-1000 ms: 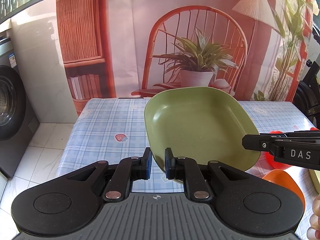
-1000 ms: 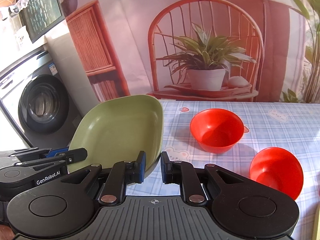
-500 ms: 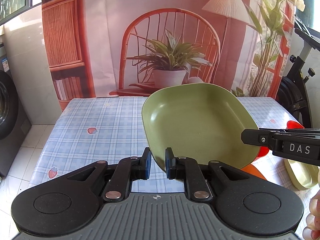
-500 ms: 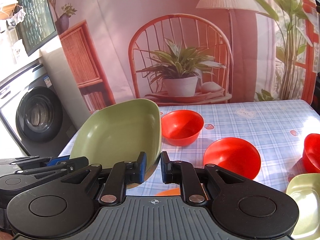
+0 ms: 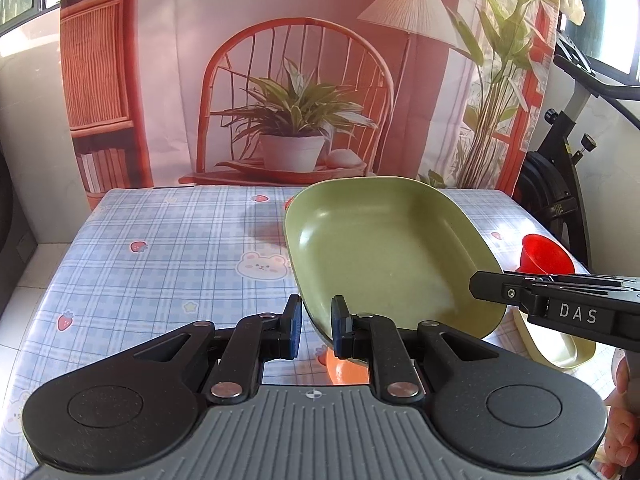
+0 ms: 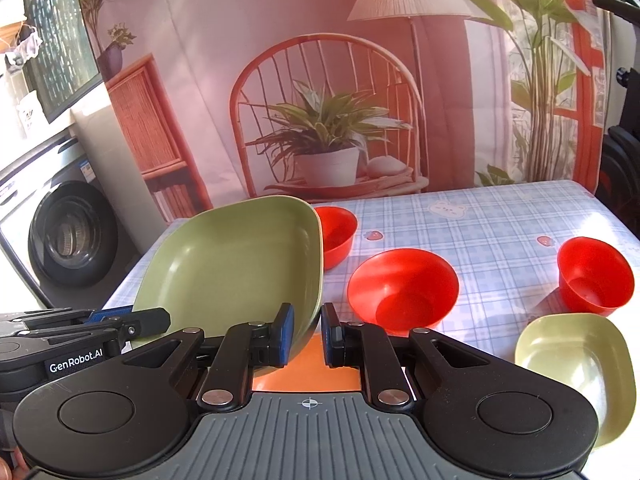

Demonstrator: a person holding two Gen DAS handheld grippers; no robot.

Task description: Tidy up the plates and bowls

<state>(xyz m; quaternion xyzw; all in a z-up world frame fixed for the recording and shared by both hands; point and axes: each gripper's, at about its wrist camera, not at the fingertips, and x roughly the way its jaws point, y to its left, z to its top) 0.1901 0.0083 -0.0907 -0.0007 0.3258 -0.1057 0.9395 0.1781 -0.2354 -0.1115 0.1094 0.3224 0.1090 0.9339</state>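
both grippers' jaws pinch the green plate (image 5: 394, 252) by opposite rims, left gripper (image 5: 313, 332), right gripper (image 6: 307, 334); smaller green plate (image 6: 576, 364) lies low to the right, probably nearer the right hand.

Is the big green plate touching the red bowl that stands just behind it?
Cannot tell. In the right wrist view, the big green plate overlaps the red bowl and hides any gap; the left wrist view hides that bowl.

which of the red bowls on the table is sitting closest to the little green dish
The red bowl at the right, standing just behind the small green dish. The middle red bowl sits farther left, and the third is half hidden behind the held green plate.
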